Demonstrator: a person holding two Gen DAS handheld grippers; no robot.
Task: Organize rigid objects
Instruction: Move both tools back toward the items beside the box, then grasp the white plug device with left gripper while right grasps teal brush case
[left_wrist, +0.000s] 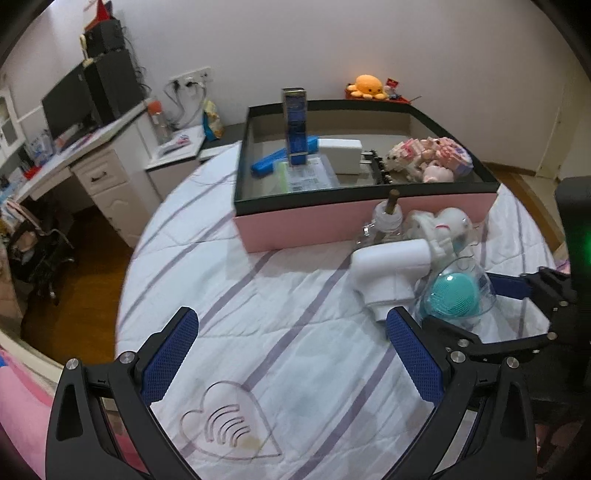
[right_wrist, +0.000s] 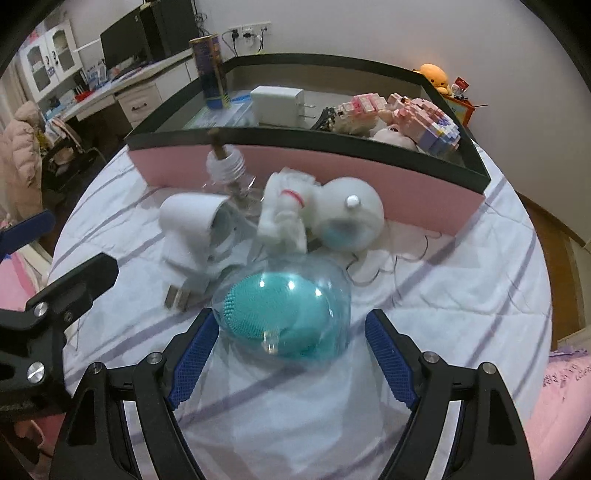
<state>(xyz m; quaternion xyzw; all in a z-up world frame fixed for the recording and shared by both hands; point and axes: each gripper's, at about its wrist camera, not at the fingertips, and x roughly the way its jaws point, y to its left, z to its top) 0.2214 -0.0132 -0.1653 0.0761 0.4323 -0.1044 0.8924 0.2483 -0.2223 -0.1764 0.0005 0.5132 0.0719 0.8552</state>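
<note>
A teal ball in a clear shell (right_wrist: 284, 310) lies on the striped bedsheet between the open fingers of my right gripper (right_wrist: 291, 354); contact is unclear. It also shows in the left wrist view (left_wrist: 452, 295). Behind it lie a white plug adapter (right_wrist: 195, 229), a white astronaut figure (right_wrist: 332, 210) and a glass bottle with a stick (right_wrist: 229, 170). The pink box with a black rim (right_wrist: 306, 170) holds several items. My left gripper (left_wrist: 291, 354) is open and empty over the sheet, left of the adapter (left_wrist: 388, 273).
The box (left_wrist: 332, 225) holds a tall blue carton (left_wrist: 297, 125), a white charger (left_wrist: 341, 155), a blue bar (left_wrist: 273, 158) and pink block toys (left_wrist: 432, 155). A desk with monitors (left_wrist: 85, 103) stands at left. An orange plush (left_wrist: 367, 86) sits behind the box.
</note>
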